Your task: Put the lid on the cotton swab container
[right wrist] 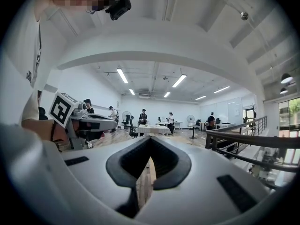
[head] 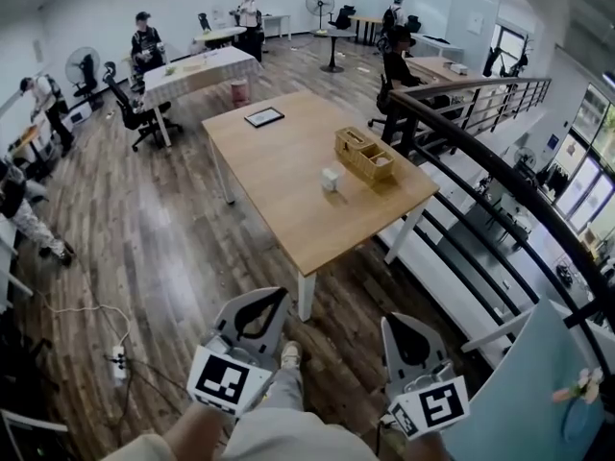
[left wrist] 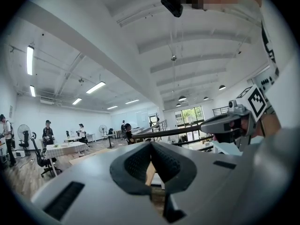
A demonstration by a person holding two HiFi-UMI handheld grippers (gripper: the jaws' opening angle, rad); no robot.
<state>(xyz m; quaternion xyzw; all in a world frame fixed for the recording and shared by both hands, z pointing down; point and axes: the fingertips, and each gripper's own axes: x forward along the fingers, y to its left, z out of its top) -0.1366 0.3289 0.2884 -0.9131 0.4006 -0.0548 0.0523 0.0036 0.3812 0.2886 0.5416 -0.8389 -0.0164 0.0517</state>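
Close to the person's body, the left gripper (head: 276,296) and the right gripper (head: 393,321) were held low above the wooden floor (head: 163,248), side by side, both pointing forward. The jaws of each were closed together, with nothing between them. Farther ahead stood the worktop (head: 288,195), well apart from both grippers. On it, the small white cotton swab container (head: 330,179) stood just beside a wicker basket (head: 364,155). A dark tablet (head: 264,116) lay at the far end.
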